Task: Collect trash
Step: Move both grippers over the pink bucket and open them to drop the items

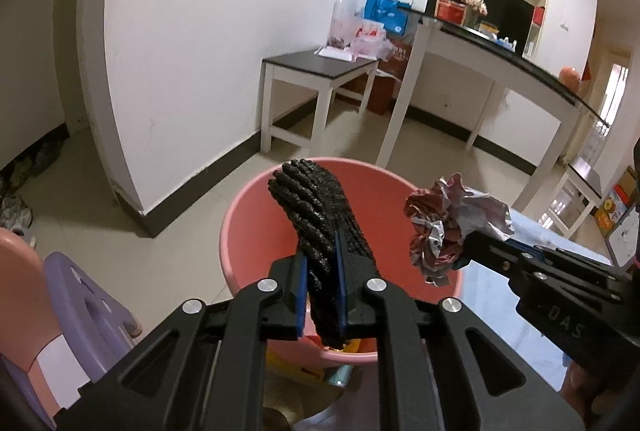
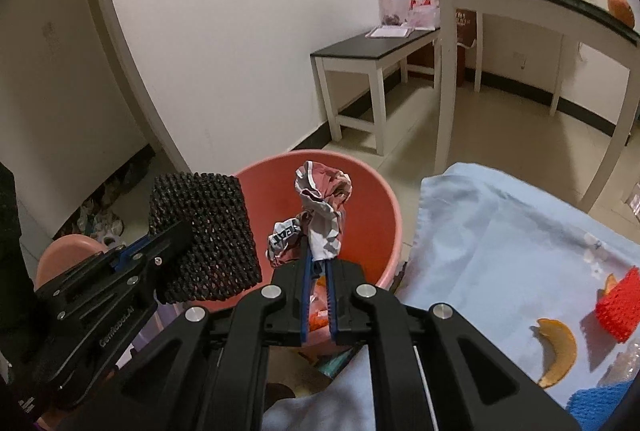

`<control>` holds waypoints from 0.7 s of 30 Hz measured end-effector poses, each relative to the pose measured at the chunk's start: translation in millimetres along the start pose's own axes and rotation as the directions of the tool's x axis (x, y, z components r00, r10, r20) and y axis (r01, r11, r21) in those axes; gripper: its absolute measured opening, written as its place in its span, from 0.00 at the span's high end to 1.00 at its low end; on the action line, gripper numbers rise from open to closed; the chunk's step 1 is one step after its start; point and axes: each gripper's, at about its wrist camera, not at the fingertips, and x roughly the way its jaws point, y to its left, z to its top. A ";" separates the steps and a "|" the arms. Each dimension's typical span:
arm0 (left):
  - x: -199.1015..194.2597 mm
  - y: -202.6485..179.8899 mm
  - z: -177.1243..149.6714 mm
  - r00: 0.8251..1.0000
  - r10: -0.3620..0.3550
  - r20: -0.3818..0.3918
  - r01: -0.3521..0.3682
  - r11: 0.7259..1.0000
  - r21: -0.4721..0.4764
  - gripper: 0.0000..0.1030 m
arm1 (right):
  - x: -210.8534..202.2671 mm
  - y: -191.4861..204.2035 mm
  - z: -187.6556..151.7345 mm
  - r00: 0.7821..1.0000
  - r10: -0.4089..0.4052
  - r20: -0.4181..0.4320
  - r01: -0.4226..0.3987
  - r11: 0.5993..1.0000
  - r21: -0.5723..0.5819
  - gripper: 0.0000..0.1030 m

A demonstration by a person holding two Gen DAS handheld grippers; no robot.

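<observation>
Left wrist view first: the left tool (image 1: 322, 273) is clamped on a black foam net sleeve (image 1: 316, 215), blue pads squeezing it from both sides, and the sleeve sticks up over the pink bin (image 1: 244, 231) sitting in the middle of the frame. Over on the right side the right tool (image 1: 466, 245) comes in pinching a crumpled wrapper (image 1: 448, 223), maroon and silver, right above the bin's right rim. Upper middle there's a small dark-topped side table (image 1: 316, 65) against the wall.

Right wrist view: the right tool (image 2: 318, 271) has its jaws nearly together on the bottom edge of that crumpled wrapper (image 2: 320, 211), which hangs over the pink bin (image 2: 384, 215) at center frame. Some orange stuff shows inside the bin, can't tell what. Left side, the left tool (image 2: 176, 243) grips the black foam net sleeve (image 2: 204, 235) just by the bin's left rim. Lower right is the counter under a light blue cloth (image 2: 500, 231), with an orange peel (image 2: 558, 349) and a red foam net (image 2: 620, 305) lying on it.
</observation>
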 end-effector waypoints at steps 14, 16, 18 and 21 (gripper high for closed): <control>-0.1 10.9 -3.6 0.999 -0.040 -0.023 0.038 0.997 -0.070 0.66 | -7.3 -4.1 -9.9 1.000 0.008 0.002 -0.008 1.000 -0.011 0.58; -4.0 7.9 -4.1 0.999 -0.044 -0.022 0.043 0.997 -0.067 0.66 | -14.8 -5.5 -11.7 1.000 0.009 0.009 -0.009 1.000 -0.010 0.57; -8.4 3.1 -4.4 0.999 -0.046 -0.017 0.045 0.997 -0.056 0.66 | -25.4 -7.0 -14.2 1.000 0.008 0.024 -0.008 1.000 -0.006 0.55; -19.3 -6.6 -5.2 0.999 -0.045 -0.003 0.045 0.998 -0.034 0.66 | -41.6 -8.5 -18.5 0.999 0.008 0.044 -0.008 1.000 -0.003 0.53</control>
